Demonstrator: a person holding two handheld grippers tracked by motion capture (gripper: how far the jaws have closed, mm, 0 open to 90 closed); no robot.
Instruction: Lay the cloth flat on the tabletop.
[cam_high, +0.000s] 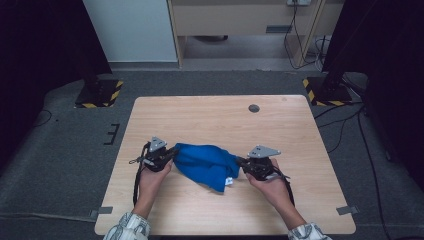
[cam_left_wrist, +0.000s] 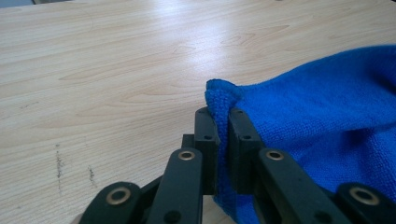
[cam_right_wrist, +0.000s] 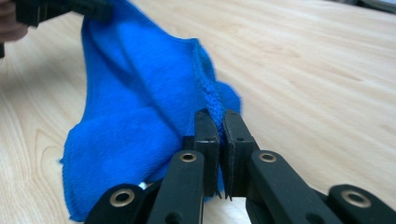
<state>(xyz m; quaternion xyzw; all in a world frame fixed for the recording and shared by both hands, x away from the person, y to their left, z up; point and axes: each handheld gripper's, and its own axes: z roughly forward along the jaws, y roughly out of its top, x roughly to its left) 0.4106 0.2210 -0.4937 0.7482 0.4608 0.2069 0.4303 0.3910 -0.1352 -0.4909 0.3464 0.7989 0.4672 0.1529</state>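
Nearest the camera in the high view: two patterned sleeves at the bottom edge, forearms running up onto the light wood-grain table (cam_high: 210, 120).

Left hand (cam_high: 150, 179) holds the left gripper (cam_high: 172, 154), grey three-cornered plate on top, black cable looping down beside the wrist. Right hand (cam_high: 270, 186) holds the right gripper (cam_high: 239, 161), same plate, cable trailing along the forearm.

Left gripper view: jaws pressed together on a folded corner edge of the blue fuzzy microfibre cloth (cam_left_wrist: 327, 121). The cloth bunches out above the jaw tips and drapes off to the right. Bare table to the left, a few dark scuff marks on it.

Right gripper view: jaws clamped on a stitched hem edge of the cloth (cam_right_wrist: 140, 102). The rest hangs toward the left, lower end resting on the table. The left gripper (cam_right_wrist: 100, 11) shows at the top left, gripping the far end.

High view: cloth (cam_high: 207, 162) spans between the two grippers, a gripper on each end, sagging in the middle, with a lower fold touching the table near the right gripper. It's in the near-middle part of the table.

Farther: small dark round grommet (cam_high: 254, 108) near the table's far edge. Beyond that, grey carpet, two black stand bases with yellow-black hazard stripes (cam_high: 100, 93) left and right, and a wooden desk frame with cables at the back.
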